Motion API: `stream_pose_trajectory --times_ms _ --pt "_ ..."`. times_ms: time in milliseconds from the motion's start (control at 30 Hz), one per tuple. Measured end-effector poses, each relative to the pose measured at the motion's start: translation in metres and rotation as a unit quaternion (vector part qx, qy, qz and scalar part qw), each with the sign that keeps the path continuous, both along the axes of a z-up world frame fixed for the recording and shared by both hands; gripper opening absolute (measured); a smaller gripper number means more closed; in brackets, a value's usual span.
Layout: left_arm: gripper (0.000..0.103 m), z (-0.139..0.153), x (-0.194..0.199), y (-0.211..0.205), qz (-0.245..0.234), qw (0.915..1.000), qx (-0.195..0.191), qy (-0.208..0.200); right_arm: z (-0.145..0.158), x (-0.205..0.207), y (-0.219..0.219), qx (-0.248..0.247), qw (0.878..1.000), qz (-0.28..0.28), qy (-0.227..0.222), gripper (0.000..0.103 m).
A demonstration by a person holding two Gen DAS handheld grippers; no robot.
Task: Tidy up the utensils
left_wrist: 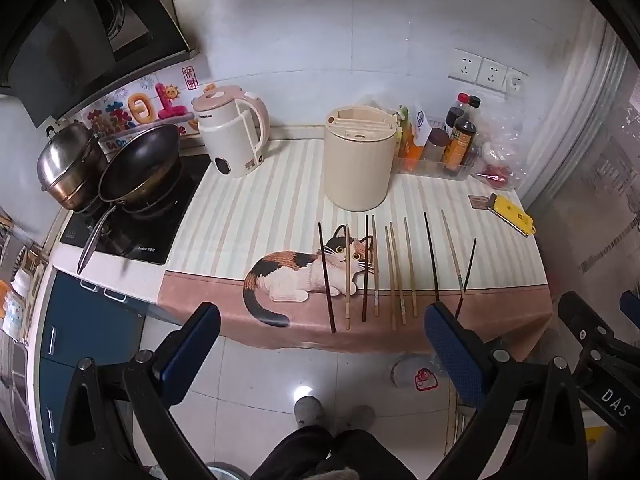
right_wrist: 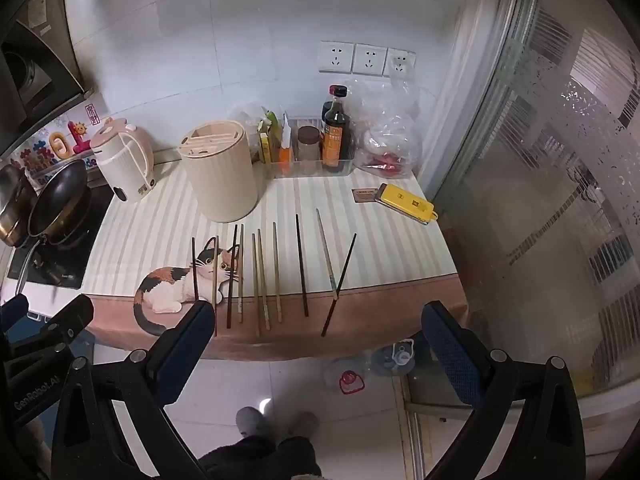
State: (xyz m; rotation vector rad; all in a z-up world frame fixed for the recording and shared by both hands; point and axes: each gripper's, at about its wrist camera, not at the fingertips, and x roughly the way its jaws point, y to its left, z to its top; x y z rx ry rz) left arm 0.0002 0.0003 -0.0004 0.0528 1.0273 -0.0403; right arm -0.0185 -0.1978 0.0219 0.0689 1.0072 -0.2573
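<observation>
While both grippers hang short of the front edge of the counter, nothing is yet taken up.

Item: left gripper [left_wrist: 320, 332], jaws spread wide, empty, aimed down at the near ends of the chopsticks. Right gripper [right_wrist: 318, 330], jaws likewise wide apart, empty, just beside the left one.

Item: chopsticks [right_wrist: 276, 272], about ten, dark and pale, laid side by side on the cat-print cloth [right_wrist: 380, 248] near the front edge, several handles reaching onto the pink border. At the right end of the row, a pale stick and a dark one [right_wrist: 340, 284] cross.

Item: cream utensil holder [right_wrist: 218, 170], upright behind the row towards the back edge, slotted top.

Risks, as judged: thin sticks lying flat may slip from broad pads or roll; a nudge near the front edge could send one to the floor. The crossed pair may drag each other. Close neighbours invite a two-stick grab. The holder's narrow slots could refuse a tilted stick, or the holder could be shoved.

Writing: "GenRobot.AI" on the left gripper's body in the right wrist view; "DAS" on the right gripper's in the left wrist view. The kettle [left_wrist: 232, 132] carries a dark line of letters, too small to read. Bottle labels [right_wrist: 334, 140] unreadable.
</observation>
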Motion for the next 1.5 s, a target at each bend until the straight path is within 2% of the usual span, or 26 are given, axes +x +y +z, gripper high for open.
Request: stream_pose_trajectory --times_ms 267,333,800,1500 --pt "0.103 -0.002 0.004 0.006 0.005 1.0 0.001 0.009 0.0 -0.004 0.0 -0.008 1.0 0.0 0.002 0.103" --pt "0.103 -0.001 -0.002 0.001 0.0 1.0 0.004 -0.002 0.002 0.0 0.002 -0.008 1.0 0.001 0.002 0.103" --pt "0.103 0.012 -0.014 0.001 0.0 0.9999 0.009 -0.008 0.007 -0.007 0.008 -0.01 1.0 0.004 -0.001 0.103" --pt "0.103 0.018 -0.009 -0.005 -0.002 0.9998 0.01 -0.015 0.016 -0.005 0.007 -0.007 1.0 0.001 -0.008 0.103"
